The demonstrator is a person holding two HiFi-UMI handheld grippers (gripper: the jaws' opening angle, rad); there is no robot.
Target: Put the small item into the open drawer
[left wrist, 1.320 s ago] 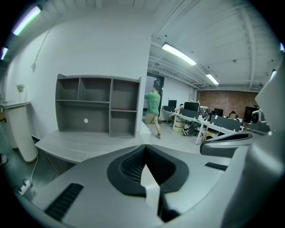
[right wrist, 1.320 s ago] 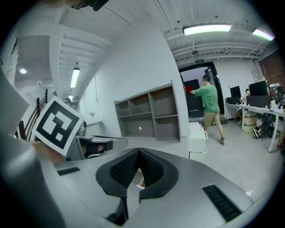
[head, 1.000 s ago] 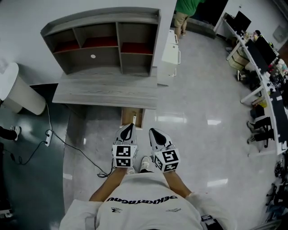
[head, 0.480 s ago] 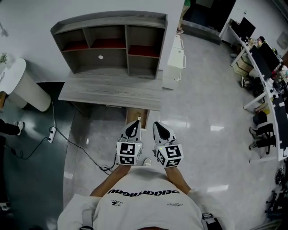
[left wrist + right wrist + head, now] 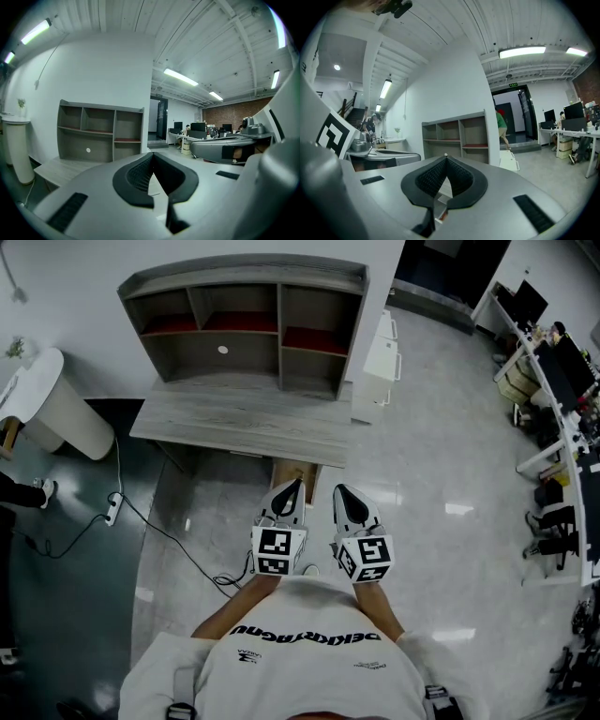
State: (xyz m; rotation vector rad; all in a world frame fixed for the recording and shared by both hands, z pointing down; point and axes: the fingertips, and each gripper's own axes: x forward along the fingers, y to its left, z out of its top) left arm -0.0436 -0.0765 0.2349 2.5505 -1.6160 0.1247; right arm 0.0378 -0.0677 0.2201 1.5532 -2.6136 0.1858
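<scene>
Your left gripper (image 5: pixel 292 484), right gripper (image 5: pixel 340 491), ribbed black jaws pressed together, boxy open drawer (image 5: pixel 298 469) at 12 o'clock, under grey wood-grain desk (image 5: pixel 234 423).

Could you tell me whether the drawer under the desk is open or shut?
Open: the drawer juts out past the desk's front edge, its brown inside showing. Its contents cannot be made out.

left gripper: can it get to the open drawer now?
Probably yes: the left gripper sits at the open drawer, which juts out from under the desk, with nothing between.
</scene>
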